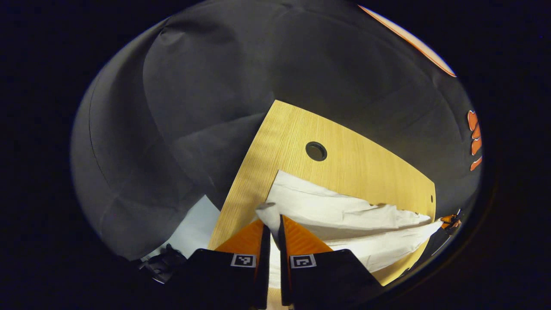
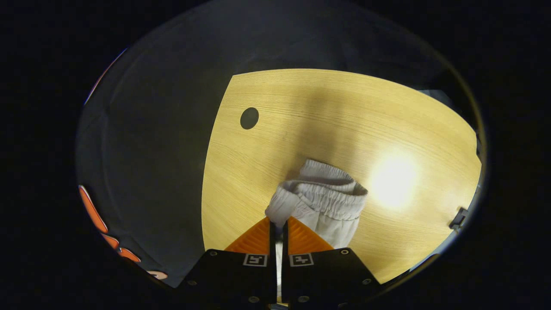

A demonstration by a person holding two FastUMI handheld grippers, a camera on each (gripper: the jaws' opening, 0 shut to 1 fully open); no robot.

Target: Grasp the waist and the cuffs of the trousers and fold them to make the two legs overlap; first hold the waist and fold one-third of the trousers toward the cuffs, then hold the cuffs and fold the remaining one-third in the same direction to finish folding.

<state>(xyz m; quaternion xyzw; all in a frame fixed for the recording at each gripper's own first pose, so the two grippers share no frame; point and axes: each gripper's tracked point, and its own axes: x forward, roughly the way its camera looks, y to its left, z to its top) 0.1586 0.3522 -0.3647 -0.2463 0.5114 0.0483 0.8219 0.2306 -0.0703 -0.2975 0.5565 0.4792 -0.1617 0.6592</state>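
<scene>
Across the wooden table (image 1: 344,168) lie the white trousers (image 1: 344,215), and I see them stretched from my left gripper (image 1: 274,224) out toward the far right edge, where the other gripper (image 1: 450,221) shows small at the end of the cloth. In the left gripper view the table runs away from me at a slant, with a round hole (image 1: 316,151) just beyond the trousers' upper edge. The fabric is creased and partly lifted; a long fold runs along its length. My left gripper is clamped on a corner of the cloth, its fingers nearly together with the fabric pinched between them. I cannot tell whether that end is a cuff.

In the right gripper view the table (image 2: 327,112) is lit by a bright glare at the right, and the same hole (image 2: 249,118) sits near its far left side. The trousers (image 2: 320,202) bunch up just ahead of my right gripper (image 2: 278,226), the gathered elastic waist (image 2: 331,196) raised off the wood. That gripper is clamped on the waist, a thin strip of cloth showing between its fingers.
</scene>
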